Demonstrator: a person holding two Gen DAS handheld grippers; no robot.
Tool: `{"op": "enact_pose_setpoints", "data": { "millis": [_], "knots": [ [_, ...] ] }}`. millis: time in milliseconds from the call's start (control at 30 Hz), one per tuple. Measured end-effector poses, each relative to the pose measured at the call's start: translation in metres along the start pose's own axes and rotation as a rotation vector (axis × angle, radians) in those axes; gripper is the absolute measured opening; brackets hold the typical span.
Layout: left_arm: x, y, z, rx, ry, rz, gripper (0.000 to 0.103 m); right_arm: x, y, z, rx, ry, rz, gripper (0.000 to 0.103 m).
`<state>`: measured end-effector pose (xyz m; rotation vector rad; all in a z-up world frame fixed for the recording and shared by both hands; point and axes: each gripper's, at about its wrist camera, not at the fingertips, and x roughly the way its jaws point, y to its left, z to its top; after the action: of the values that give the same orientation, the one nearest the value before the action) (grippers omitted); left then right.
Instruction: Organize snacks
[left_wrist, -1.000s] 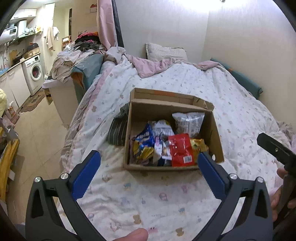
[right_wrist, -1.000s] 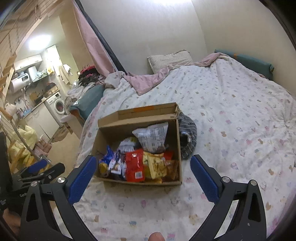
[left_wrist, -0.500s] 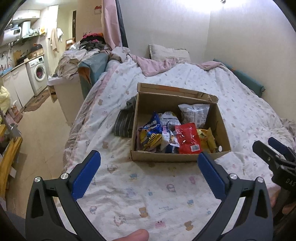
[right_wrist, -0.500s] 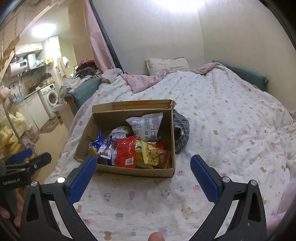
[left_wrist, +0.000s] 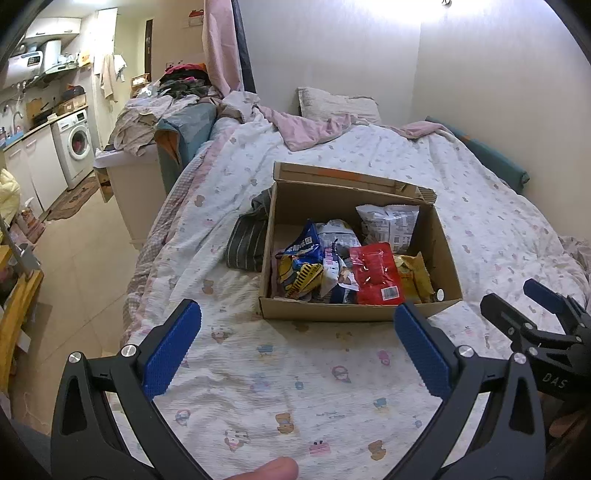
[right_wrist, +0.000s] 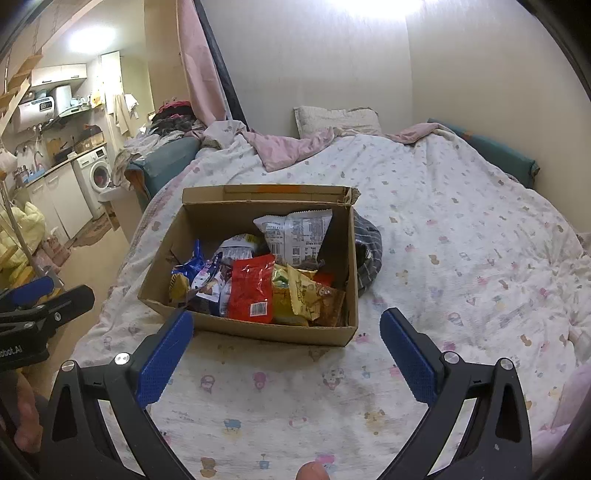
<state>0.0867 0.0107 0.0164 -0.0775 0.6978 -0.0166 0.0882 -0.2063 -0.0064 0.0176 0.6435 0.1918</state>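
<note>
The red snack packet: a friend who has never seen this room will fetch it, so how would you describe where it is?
On the bed with the cartoon-print cover stands an open cardboard box of snacks. The red snack packet lies near the box's front wall, about mid-width. It is the only glossy all-red bag with a white barcode label, between blue wrappers and yellow bags.

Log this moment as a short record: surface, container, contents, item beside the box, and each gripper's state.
surface: bed with a patterned quilt
container: open cardboard box, resting on the quilt
contents: loose snack packets, among them a red packet, a white packet, a blue packet
beside box: striped dark cloth, touching its side
left gripper: open, empty, short of the box
right gripper: open, empty, short of the box
</note>
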Motion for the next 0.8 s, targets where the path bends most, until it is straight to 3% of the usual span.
{"op": "enact_pose_setpoints", "data": {
  "millis": [800],
  "knots": [
    [0.0003, -0.0008, -0.0024, 0.012, 0.007, 0.016, 0.103, 0.0018, -0.0087, -0.0001, 0.039, 0.007, 0.001, 0.103]
  ]
}}
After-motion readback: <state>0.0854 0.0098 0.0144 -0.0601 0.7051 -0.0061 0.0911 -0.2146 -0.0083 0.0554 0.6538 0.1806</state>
